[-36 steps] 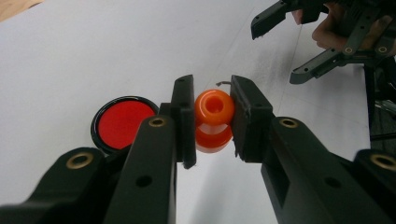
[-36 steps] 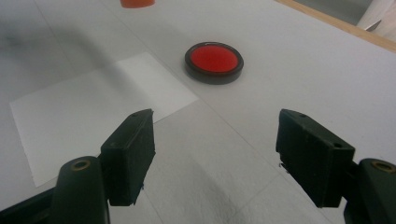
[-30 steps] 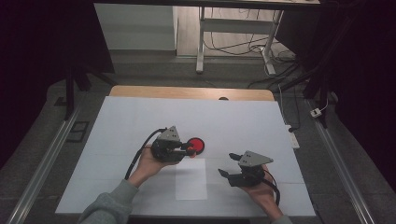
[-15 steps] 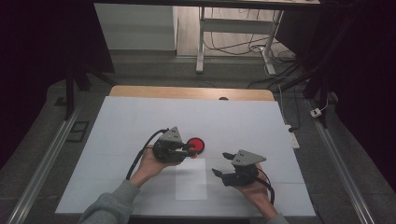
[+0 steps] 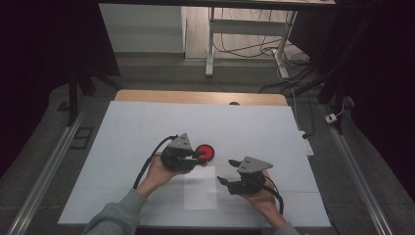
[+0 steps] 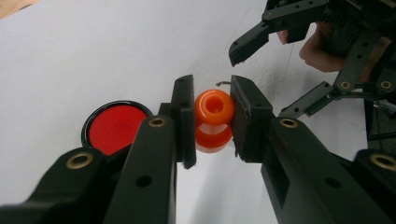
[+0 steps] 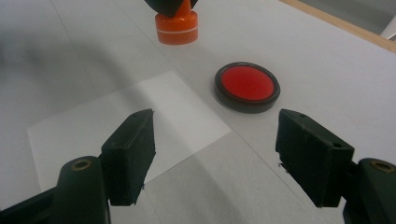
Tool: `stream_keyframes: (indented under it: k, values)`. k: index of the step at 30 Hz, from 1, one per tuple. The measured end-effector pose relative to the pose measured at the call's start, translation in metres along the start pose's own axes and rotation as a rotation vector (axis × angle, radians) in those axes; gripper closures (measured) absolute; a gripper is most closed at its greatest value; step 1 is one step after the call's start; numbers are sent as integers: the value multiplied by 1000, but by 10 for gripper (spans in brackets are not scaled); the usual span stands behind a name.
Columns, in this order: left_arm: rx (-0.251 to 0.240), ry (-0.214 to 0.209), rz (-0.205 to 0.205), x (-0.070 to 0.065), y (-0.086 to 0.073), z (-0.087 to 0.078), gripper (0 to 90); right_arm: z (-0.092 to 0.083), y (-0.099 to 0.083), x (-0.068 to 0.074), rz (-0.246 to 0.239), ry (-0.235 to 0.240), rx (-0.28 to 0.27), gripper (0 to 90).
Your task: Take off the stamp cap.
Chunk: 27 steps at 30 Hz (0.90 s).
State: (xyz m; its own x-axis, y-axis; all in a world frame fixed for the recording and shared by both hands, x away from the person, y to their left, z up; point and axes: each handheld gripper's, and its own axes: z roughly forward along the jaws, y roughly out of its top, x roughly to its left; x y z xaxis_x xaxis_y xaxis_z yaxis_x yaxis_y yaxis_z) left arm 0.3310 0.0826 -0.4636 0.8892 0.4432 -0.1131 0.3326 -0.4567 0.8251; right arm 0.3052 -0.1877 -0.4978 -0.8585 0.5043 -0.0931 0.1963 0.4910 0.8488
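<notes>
Gripping an orange piece, left fingers beside red disc; right fingers spread, empty.

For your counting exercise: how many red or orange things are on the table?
2: an orange piece held in the left gripper, and a red disc lying flat beside it.

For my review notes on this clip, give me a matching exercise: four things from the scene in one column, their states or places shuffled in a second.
Things:
1. left gripper
2. right gripper
3. red disc
4. orange piece

States:
A. lies flat on the white sheet, untouched
B. open, nothing between its fingers
C. clamped between two black fingers
D. shut on a small part

Pairs: 1-D, 2-B, 3-A, 4-C
</notes>
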Motion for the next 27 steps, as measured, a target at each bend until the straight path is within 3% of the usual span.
stream_keyframes:
  k: [27]
  values:
    - [-1,-13,0,-3,2,5,725,22,11,9,-23,26,8,309]
